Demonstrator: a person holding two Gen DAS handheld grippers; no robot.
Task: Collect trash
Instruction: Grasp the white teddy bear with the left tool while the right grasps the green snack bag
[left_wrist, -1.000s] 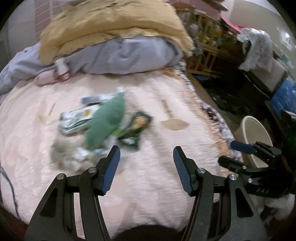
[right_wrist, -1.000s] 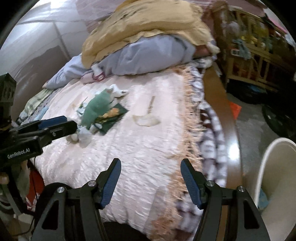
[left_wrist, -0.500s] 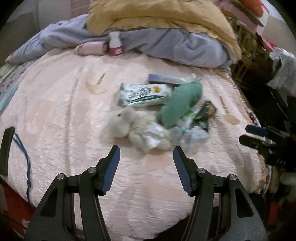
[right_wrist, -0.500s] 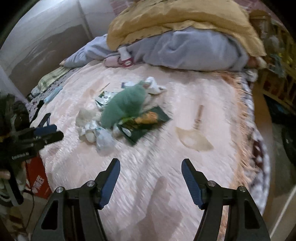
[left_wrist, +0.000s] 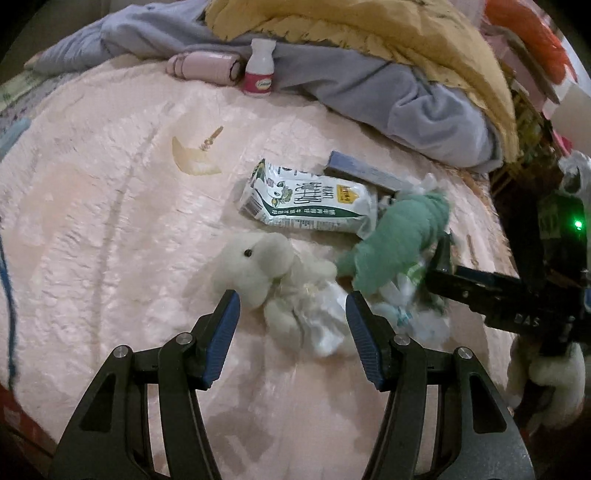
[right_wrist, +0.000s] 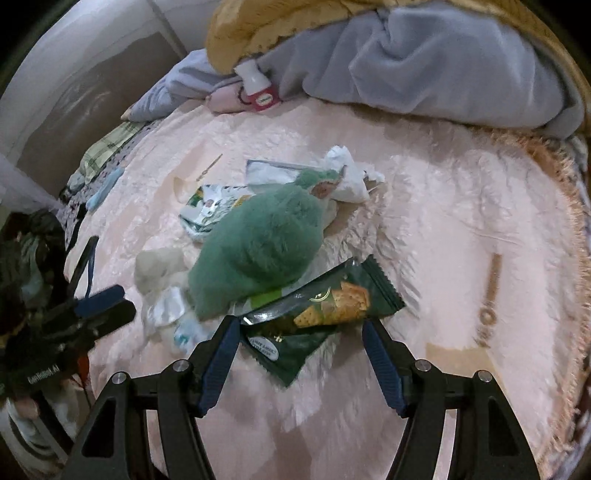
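Trash lies in a heap on the pink bed cover. My left gripper (left_wrist: 293, 301) is open, its fingers on either side of crumpled white wrappers (left_wrist: 321, 317) beside a white plush toy (left_wrist: 255, 266). A green-and-white milk carton (left_wrist: 310, 201) lies beyond, next to a green plush toy (left_wrist: 395, 243). My right gripper (right_wrist: 301, 325) is open, its fingers flanking a dark green cracker wrapper (right_wrist: 317, 314) below the green plush toy (right_wrist: 262, 247). A crumpled white tissue (right_wrist: 347, 181) lies behind the plush.
A small red-and-white bottle (left_wrist: 260, 68) and a pink roll (left_wrist: 203, 68) sit at the back by grey (left_wrist: 369, 85) and yellow bedding (left_wrist: 369, 26). A flat blue box (left_wrist: 362, 173) lies behind the carton. The fringed bed edge (right_wrist: 565, 206) runs at right.
Both grippers have moved forward and in toward the heap. The left now straddles the white wrappers, the right straddles the green cracker wrapper. Both stay open.
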